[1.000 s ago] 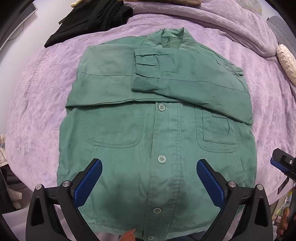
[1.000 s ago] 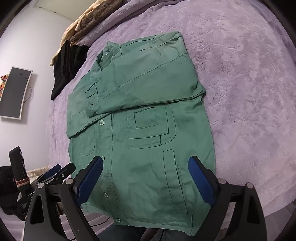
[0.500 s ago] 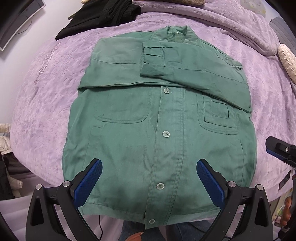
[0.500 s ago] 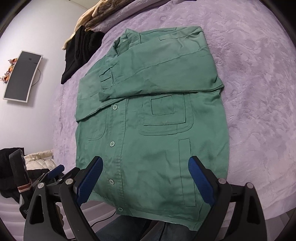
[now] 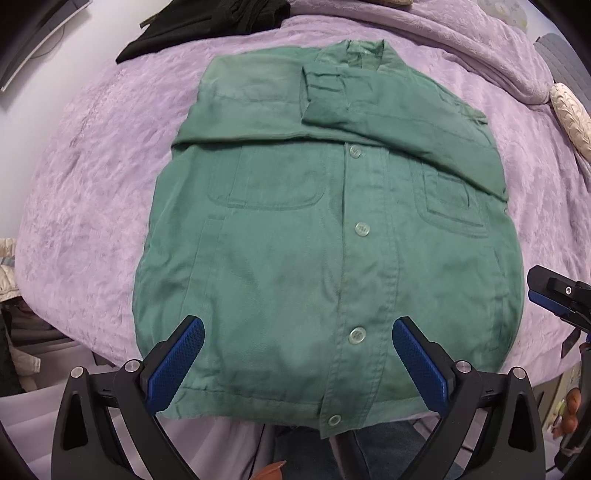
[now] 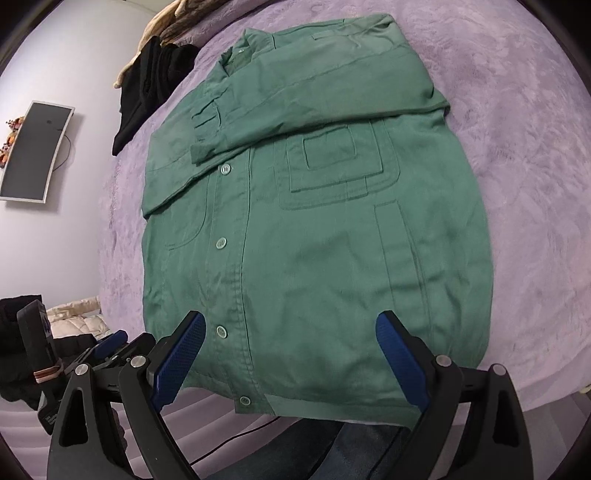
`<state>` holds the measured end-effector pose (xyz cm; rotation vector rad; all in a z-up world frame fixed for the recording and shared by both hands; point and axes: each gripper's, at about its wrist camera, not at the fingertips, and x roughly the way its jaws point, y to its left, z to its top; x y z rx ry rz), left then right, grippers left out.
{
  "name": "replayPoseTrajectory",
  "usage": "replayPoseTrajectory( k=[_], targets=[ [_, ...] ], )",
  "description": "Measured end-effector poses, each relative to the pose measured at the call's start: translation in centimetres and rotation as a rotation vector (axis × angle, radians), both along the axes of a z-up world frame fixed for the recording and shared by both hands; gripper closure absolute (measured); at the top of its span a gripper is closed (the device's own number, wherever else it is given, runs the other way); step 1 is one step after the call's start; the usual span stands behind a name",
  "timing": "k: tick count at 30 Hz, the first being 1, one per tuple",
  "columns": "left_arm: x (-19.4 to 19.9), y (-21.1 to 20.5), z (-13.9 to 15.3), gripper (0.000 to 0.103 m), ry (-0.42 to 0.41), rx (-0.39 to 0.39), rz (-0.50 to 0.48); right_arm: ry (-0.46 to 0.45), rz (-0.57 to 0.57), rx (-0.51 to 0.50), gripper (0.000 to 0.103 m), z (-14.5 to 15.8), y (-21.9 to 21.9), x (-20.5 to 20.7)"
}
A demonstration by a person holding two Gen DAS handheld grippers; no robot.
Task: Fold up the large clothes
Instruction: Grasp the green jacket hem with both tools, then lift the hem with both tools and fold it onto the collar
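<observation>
A large green button-up jacket [image 5: 295,229] [image 6: 325,240] lies flat, front up, on a lilac bedspread [image 5: 81,177] [image 6: 524,147]. Both sleeves are folded across the chest, one cuff [image 5: 325,99] lying near the collar. The hem hangs at the bed's near edge. My left gripper [image 5: 295,360] hovers open above the hem, left of the button placket, holding nothing. My right gripper [image 6: 290,354] is open above the hem's right half, also empty. The right gripper's tips [image 5: 554,299] show at the right edge of the left wrist view.
A black garment [image 5: 214,26] [image 6: 151,88] lies at the far left of the bed. A cream cushion [image 5: 570,114] sits at the far right. A dark screen [image 6: 35,151] hangs on the left wall. A person's legs [image 6: 354,450] stand below the bed edge.
Both grippers have pulled back toward the near edge of the bed, so the whole jacket and its hem have come into view. Both stay open. The jacket has not moved.
</observation>
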<state>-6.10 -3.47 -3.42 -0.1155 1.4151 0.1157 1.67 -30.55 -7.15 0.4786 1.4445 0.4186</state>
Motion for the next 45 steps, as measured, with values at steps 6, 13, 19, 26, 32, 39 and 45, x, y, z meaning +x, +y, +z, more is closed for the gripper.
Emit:
replayPoseTrajectory(
  k=[6,13,19,26,32,39,45],
  targets=[
    [-3.5,3.3,-2.7,0.001,0.051,-0.054,0.029,0.038,-0.051,0.016,0.008,-1.5,-0.6,-3.8],
    [-5.8,8.4,-4.2,0.001,0.036,-0.069,0.092,0.025,-0.188,-0.009,0.008,-2.8,-6.0,-5.6],
    [-6.3,13.7,-7.4,0.001,0.029,-0.038,0.152,0.043,-0.276,-0.025,0.008,-6.0,-10.5,-6.6],
    [-7.1,15.8,-10.7,0.001,0.079,-0.213,0.164,0.176,-0.280,0.102,0.008,-12.6,-10.9,-8.4],
    [-8.2,14.4,-13.1,0.001,0.152,-0.264,0.089,0.168,-0.206,0.306,0.008,-11.2,-8.8,-8.9],
    [-9.6,14.7,-14.5,0.001,0.163,-0.348,0.131,0.161,-0.191,0.454,0.008,-9.4,-6.9,-8.7],
    [-11.0,14.6,-14.9,0.001,0.155,-0.356,0.114,0.233,-0.195,0.320,0.008,-11.5,-5.6,-8.4]
  ],
)
